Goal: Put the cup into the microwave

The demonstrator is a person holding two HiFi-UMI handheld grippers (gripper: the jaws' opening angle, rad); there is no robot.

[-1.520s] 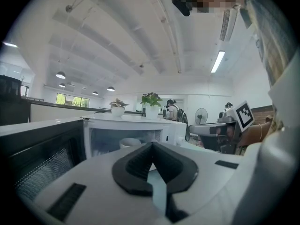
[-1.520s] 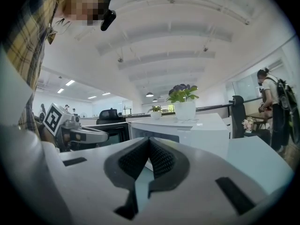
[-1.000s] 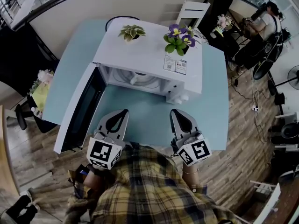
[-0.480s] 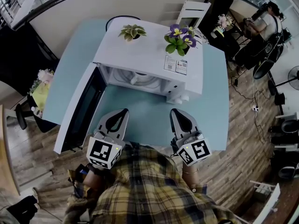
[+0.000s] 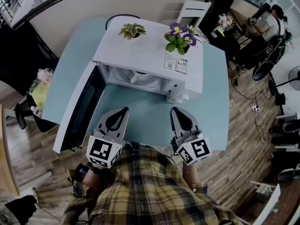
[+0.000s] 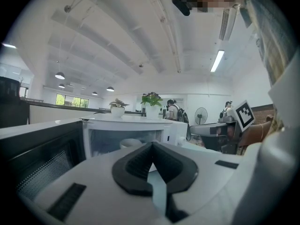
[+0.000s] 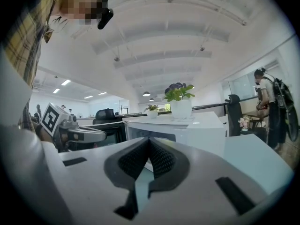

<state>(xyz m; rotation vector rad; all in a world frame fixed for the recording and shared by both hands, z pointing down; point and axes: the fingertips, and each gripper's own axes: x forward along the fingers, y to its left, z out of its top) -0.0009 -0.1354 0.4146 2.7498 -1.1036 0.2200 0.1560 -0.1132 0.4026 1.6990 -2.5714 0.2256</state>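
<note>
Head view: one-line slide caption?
Left gripper and right gripper, jaws shut and empty, face the open microwave with the cup inside.

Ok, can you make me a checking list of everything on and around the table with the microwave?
Surface: blue table, bare in front of the microwave.
Job's things: white microwave, its door swung open; the cup sits inside it.
Clutter: leafy plant and purple-flowered plant, both in pots on top of the microwave.
Claws: left claw and right claw both shut and empty, above the table's near side.
Cables: cords on the wooden floor, right of the table.
Surroundings: white chair behind the table; seated person and fan far right.
</note>
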